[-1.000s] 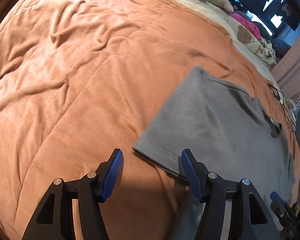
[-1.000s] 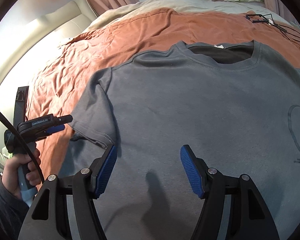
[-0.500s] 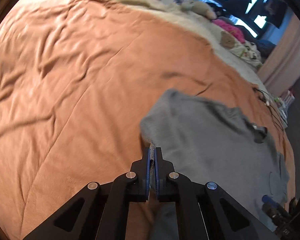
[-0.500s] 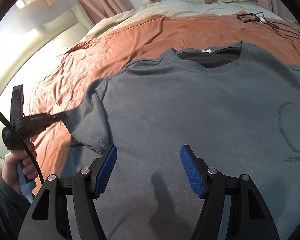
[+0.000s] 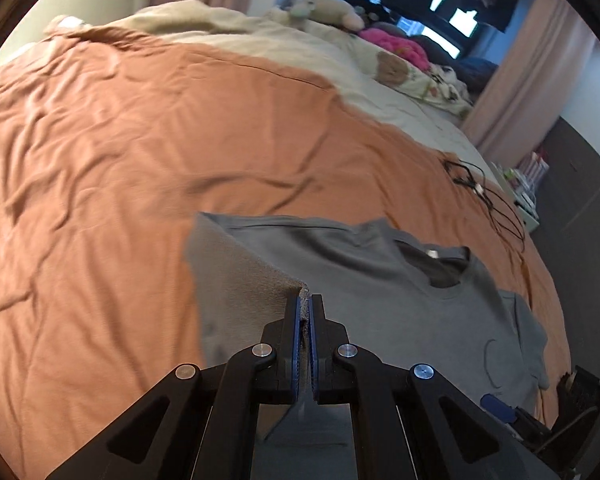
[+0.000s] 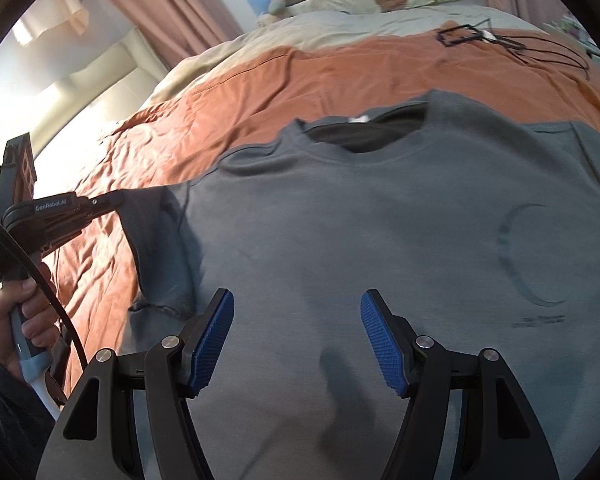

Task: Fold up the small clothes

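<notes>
Grey t-shirt [image 6: 380, 240] lies front-up, spread on the orange bedspread [image 5: 100, 152], neck toward the pillows, with its left-side sleeve [image 5: 236, 280] pinched up off the bed and pulled inward over the body. Left gripper [image 5: 307, 312] is clenched tight on that sleeve edge, held by a hand [image 6: 16, 320] seen at the left of the right wrist view; right gripper [image 6: 296, 336] hovers over the shirt's lower middle, jaws apart, nothing between them. Black cables [image 5: 484, 196] lie on the bedspread beyond the shirt, stuffed toys [image 5: 324, 8] at the far end.

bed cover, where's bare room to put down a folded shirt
Free: the wide orange bed cover left of the grey t-shirt, up to the cream bedding. Crowded: the head end with plush toys, and the black cables beyond the collar.
</notes>
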Action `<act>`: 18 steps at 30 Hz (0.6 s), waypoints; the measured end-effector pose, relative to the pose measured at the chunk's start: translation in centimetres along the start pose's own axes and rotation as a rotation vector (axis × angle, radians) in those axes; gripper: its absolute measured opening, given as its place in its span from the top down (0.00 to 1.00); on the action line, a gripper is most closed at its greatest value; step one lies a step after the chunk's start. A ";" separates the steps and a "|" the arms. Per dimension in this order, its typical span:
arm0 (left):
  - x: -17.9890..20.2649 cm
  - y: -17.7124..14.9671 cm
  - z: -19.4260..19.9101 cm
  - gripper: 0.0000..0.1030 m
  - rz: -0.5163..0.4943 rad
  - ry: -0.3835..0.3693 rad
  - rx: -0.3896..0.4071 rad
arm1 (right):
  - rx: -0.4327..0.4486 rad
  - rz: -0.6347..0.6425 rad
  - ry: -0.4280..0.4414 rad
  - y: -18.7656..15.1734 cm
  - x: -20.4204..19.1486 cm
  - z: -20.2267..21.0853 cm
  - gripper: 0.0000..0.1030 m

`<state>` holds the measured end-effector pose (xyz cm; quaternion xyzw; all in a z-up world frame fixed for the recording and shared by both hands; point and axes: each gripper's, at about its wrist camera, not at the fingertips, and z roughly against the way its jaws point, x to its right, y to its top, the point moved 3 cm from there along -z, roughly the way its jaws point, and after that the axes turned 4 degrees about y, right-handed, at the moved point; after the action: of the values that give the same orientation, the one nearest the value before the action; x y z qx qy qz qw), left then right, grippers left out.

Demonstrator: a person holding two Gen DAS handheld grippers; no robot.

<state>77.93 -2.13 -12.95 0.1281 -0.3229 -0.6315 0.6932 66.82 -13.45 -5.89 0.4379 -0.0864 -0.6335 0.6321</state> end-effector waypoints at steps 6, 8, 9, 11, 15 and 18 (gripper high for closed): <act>4.3 -0.1 -2.4 0.96 -0.054 -0.046 -0.013 | 0.015 -0.023 -0.019 -0.1 2.0 1.2 0.37; 5.3 -0.3 -3.0 0.96 -0.067 -0.068 -0.022 | 0.022 -0.031 -0.021 0.0 2.4 1.4 0.37; 5.9 -0.3 -3.2 0.96 -0.074 -0.077 -0.025 | 0.025 -0.034 -0.023 0.0 2.5 1.5 0.37; 6.8 -0.4 -3.5 0.96 -0.093 -0.099 -0.027 | 0.022 -0.038 -0.025 -0.1 2.7 1.5 0.37; 6.9 -0.5 -3.9 0.88 -0.110 -0.074 -0.059 | 0.015 -0.028 -0.034 -0.3 2.2 1.3 0.37; 5.2 -0.4 -2.9 0.62 -0.087 -0.069 -0.048 | 0.016 -0.021 -0.021 0.0 1.5 1.1 0.37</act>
<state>79.32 -7.85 -13.94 0.1033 -0.3254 -0.6728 0.6563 66.36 -15.25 -5.92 0.4371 -0.0937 -0.6438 0.6210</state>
